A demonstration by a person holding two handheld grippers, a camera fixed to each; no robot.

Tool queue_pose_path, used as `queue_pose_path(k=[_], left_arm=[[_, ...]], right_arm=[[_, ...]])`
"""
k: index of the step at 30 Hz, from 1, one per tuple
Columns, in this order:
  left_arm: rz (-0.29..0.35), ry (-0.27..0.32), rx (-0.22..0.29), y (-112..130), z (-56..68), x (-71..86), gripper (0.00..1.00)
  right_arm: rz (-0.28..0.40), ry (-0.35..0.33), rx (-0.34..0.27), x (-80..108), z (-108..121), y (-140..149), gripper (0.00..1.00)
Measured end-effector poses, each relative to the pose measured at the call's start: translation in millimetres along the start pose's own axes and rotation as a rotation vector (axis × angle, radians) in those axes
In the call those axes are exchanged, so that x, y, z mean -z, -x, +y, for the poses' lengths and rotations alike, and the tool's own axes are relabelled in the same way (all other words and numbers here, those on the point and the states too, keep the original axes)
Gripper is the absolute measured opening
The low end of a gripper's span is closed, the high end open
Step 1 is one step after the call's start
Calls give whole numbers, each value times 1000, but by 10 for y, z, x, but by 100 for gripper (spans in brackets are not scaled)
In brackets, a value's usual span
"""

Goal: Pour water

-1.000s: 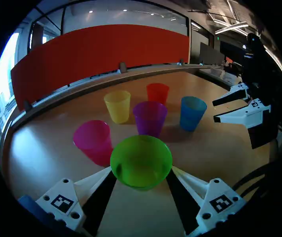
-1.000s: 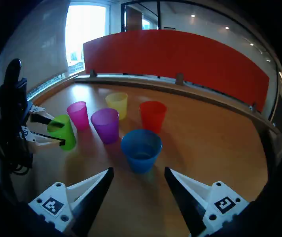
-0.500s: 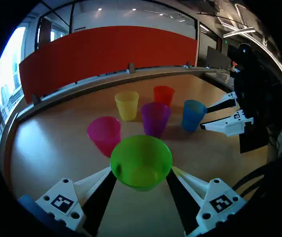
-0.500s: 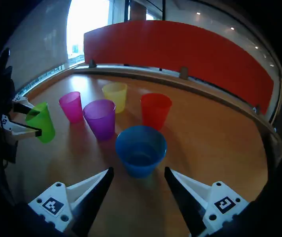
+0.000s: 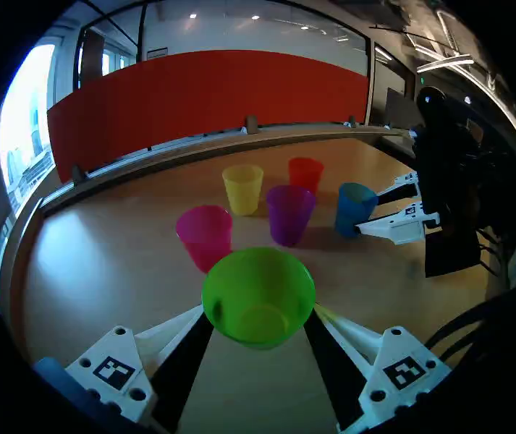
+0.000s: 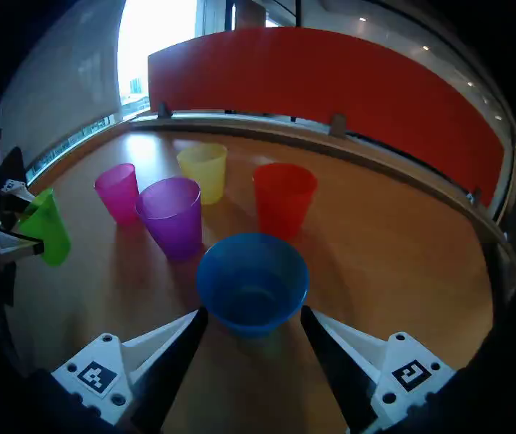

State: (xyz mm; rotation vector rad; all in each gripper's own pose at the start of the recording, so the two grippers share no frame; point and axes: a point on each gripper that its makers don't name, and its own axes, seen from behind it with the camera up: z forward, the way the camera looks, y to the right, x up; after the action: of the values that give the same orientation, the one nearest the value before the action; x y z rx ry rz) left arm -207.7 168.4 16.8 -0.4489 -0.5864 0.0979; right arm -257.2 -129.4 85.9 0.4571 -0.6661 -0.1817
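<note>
Left claw (image 5: 255,312) is clamped on the green cup (image 5: 258,296), well apart from the purple cup (image 5: 289,214). Right claw (image 6: 252,311) is spread open around the blue cup (image 6: 252,282) beside purple; contents unclear. Bare worktop (image 5: 91,267) surrounds them.

A wooden table (image 5: 91,253) is edged by a red panel (image 5: 207,87); behind it a bright window (image 6: 153,43) is seen — ceiling lights (image 5: 442,64) are lit.

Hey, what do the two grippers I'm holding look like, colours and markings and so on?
Both the left gripper and the right gripper have two white wedge-shaped fingers with black inner pads, screw holes and a black-and-white square tag on each finger base. Dark cables run beside the left one.
</note>
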Motion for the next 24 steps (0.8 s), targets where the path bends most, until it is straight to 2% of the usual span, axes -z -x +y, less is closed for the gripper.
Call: queue_pose_path(k=[14,24], left_arm=[[-8,-14,31,97,-42,105,82],[-1,-13,29,87,-36,126,82]], right_arm=[[13,3,-6,-115,8,-51,96],[35,-4,-17,-122,-27,-72,84]])
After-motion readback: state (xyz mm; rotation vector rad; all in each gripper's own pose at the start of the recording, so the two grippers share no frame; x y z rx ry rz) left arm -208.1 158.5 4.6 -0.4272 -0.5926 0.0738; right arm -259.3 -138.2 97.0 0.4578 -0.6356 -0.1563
